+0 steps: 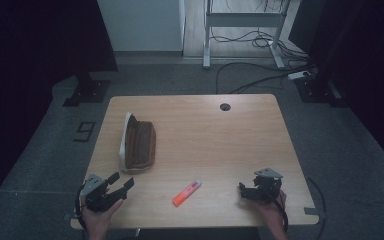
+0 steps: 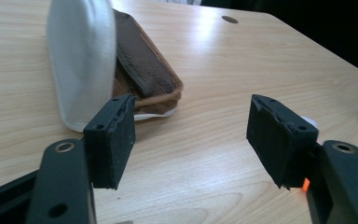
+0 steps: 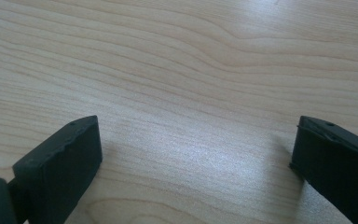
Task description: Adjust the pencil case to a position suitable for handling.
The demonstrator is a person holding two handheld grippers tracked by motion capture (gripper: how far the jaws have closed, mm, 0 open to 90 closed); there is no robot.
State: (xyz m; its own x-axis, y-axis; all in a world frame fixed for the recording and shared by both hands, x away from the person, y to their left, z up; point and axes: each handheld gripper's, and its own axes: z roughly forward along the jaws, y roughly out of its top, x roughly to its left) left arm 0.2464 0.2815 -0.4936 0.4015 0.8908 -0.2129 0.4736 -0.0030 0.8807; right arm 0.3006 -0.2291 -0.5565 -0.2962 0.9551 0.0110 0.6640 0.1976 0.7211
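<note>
While I am watching from above, the wooden table [image 1: 220, 145] is taking up most of the scene, its near edge partly covered by the two hands. Toward its left side the brown pencil case [image 1: 140, 144] is lying with its long axis running away from me, its white lining [image 1: 125, 137] showing along the left flank; in the left gripper view its far end is running out of frame at the top. Nearer me, an orange marker [image 1: 186, 193] is lying slantwise, white cap pointing up and right, between the grippers; in the left gripper view it is mostly hiding behind one jaw. My left gripper [image 1: 119, 183] is standing released, nothing between its jaws, near the case's close end. My right gripper [image 3: 193, 154] is also gaping wide over bare wood.
</note>
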